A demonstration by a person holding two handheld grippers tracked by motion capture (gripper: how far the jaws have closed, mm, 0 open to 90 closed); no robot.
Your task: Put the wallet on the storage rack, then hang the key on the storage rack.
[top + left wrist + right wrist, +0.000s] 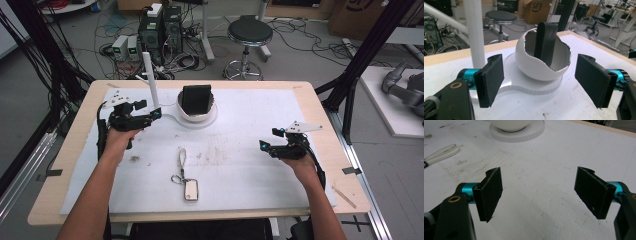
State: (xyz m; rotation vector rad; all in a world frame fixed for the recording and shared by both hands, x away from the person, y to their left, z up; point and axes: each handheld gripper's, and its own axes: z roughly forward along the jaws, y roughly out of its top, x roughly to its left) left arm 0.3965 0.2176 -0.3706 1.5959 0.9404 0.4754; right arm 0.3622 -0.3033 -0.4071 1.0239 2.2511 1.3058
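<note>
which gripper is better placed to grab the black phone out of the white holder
Left. The left gripper sits open right beside the white holder, jaws facing the black phone standing in it. The right gripper is open too, but farther off over bare mat.

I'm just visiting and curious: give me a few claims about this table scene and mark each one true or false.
1. The black phone stands upright inside the white bowl-shaped holder. True.
2. The left gripper is clamped on the phone. False: its jaws are open, with nothing between them, beside the holder.
3. The right gripper is open over bare white mat. True.
4. The key fob with its strap lies inside the holder. False: it lies flat on the mat, near the table's front edge.
</note>
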